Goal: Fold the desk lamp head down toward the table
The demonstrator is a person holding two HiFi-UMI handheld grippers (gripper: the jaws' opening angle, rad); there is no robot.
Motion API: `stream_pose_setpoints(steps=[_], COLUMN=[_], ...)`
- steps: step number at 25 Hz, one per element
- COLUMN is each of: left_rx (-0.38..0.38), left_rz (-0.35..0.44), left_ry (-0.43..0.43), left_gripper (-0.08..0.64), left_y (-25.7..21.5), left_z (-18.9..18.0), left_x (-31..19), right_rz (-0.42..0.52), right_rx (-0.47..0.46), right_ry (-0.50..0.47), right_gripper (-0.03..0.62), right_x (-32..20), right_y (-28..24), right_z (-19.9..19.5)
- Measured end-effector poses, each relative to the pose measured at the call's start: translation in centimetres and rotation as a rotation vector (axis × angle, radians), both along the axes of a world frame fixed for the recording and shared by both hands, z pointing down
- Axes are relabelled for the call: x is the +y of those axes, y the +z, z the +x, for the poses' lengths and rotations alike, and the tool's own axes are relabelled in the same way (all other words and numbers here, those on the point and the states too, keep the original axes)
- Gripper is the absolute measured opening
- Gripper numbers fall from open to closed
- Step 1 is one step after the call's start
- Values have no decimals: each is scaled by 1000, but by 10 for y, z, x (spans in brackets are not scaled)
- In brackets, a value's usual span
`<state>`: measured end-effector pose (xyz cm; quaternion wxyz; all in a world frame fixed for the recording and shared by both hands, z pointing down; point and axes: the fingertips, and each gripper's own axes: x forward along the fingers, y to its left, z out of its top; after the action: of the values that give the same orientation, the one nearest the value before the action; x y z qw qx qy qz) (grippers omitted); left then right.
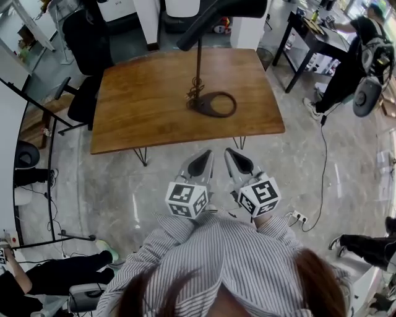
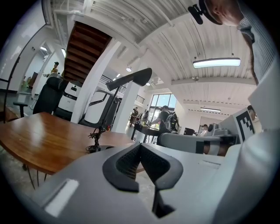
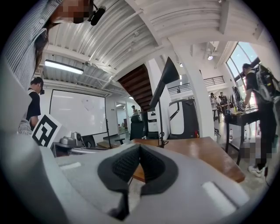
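Note:
The black desk lamp point(image 1: 199, 62) stands on the wooden table point(image 1: 142, 111), with its ring base point(image 1: 218, 104) near the table's middle and its long head point(image 1: 223, 12) raised high. Both grippers are held side by side in front of the table's near edge, short of the lamp. My left gripper point(image 1: 208, 153) is shut with nothing in it, and so is my right gripper point(image 1: 228, 151). In the left gripper view the lamp point(image 2: 130, 79) rises beyond the closed left gripper point(image 2: 140, 146). In the right gripper view the lamp point(image 3: 159, 118) stands behind the closed right gripper point(image 3: 140, 148).
A black office chair point(image 1: 86, 43) stands at the table's far left corner. A person point(image 1: 356, 56) bends over a black desk point(image 1: 312, 37) at the upper right. A cable and power strip point(image 1: 299, 217) lie on the floor to my right. Someone's legs point(image 1: 55, 272) show at the lower left.

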<state>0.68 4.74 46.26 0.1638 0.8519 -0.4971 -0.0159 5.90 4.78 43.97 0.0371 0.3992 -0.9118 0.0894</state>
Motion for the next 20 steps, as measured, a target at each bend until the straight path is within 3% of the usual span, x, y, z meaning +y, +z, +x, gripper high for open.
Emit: stream_pose_setpoints(steps=[7, 16, 20], left_rx=[1, -7, 1], left_rz=[-6, 97, 132], left_ry=[-34, -25, -2], left_gripper=[3, 3, 3], left_y=[5, -24, -40], left_z=[-13, -42, -55], left_x=[-36, -126, -158], right_rz=[-7, 84, 120], right_rx=[4, -55, -36], right_ry=[-12, 20, 59], right_gripper=[-2, -2, -2], right_x=[-33, -116, -154], right_y=[7, -15, -26], right_z=[-9, -28, -39])
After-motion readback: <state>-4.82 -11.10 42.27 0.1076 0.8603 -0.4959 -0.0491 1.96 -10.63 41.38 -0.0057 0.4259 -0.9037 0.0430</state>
